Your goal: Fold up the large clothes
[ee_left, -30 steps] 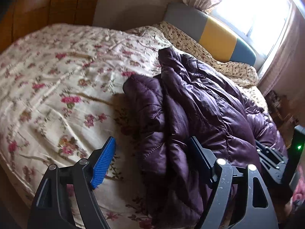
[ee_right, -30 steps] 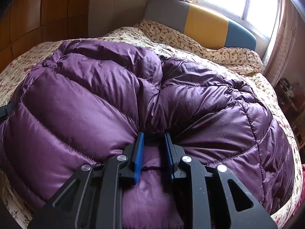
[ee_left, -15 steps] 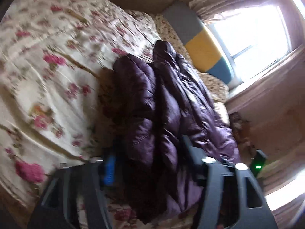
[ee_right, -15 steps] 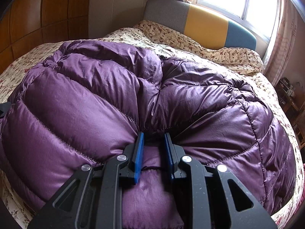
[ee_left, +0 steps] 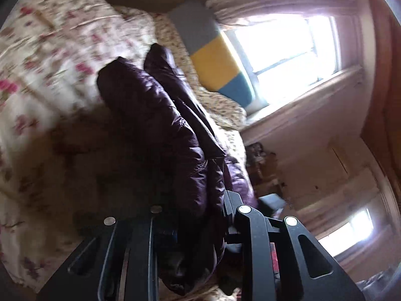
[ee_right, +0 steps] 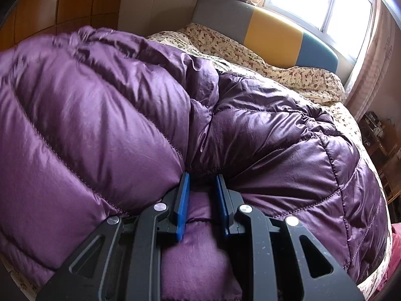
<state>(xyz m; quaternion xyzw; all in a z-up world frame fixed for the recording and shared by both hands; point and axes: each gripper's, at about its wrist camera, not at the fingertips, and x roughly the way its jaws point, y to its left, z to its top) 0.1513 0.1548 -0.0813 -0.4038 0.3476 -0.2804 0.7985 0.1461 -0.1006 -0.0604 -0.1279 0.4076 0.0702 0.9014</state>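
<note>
Left wrist view is motion-blurred and tilted; detail is soft. Left claw [ee_left: 198, 215]: both fingers buried in a thick fold of the purple down jacket [ee_left: 155, 115], pads mostly hidden; only a sliver of blue shows on the left finger. Fabric fills the whole gap, so it reads as clamped on the jacket. From there the jacket runs up and ahead of the claw as a dark bunched ridge, lifted off the bed [ee_left: 45, 50]. Bedspread lies left of the claw: cream with red floral print, blurred. Lower right of that view is dim clutter, can't make it out.

Right claw [ee_right: 200, 200]: blue pads close together, pinching a narrow pleat of jacket [ee_right: 250, 130] at a seam. Matte fleece-like lining shows between and below the fingers. The shell is glossy, quilted in puffy channels with visible stitch lines, and billows ahead and to both sides of the claw. The left part is blurred and raised, the right part drapes onto the bed [ee_right: 288, 72]. Jacket edges are cut off by the frame at left and bottom.

Beyond the jacket: headboard [ee_right: 273, 32], padded, in grey, yellow and blue panels. Window [ee_right: 318, 2] above it is blown out. No readable writing or labels.
</note>
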